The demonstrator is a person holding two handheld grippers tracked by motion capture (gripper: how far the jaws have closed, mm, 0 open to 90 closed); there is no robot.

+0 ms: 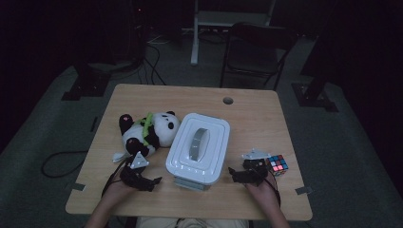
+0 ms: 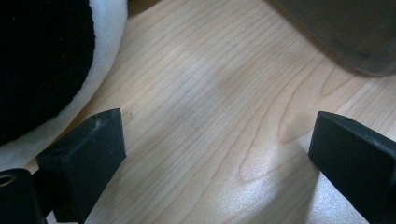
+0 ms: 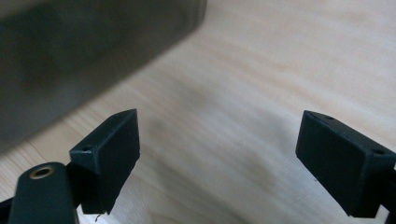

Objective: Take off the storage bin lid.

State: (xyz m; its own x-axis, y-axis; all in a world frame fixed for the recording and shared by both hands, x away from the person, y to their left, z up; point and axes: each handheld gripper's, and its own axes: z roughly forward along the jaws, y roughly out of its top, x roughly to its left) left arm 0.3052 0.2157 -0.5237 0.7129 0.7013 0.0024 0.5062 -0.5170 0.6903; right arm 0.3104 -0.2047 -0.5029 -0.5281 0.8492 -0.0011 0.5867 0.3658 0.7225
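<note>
A white lidded box (image 1: 198, 147) with a grey handle stands in the middle of the wooden table (image 1: 247, 114). A plush panda (image 1: 147, 130) lies to its left, and a colourful puzzle cube (image 1: 277, 164) sits to its right. My left gripper (image 1: 154, 183) rests low on the table left of the box's near end, open, with bare wood between its jaws. The left gripper view has the panda (image 2: 46, 60) at upper left and the box (image 2: 355, 32) at upper right. My right gripper (image 1: 233, 173) is open just right of the box, whose side (image 3: 84, 51) looms at upper left.
A round cable hole (image 1: 228, 100) is near the table's far edge. A dark chair (image 1: 254, 50) and a white stand (image 1: 195, 33) are behind the table on the floor, with cables (image 1: 62, 161) at the left. Hands hold both grippers at the near edge.
</note>
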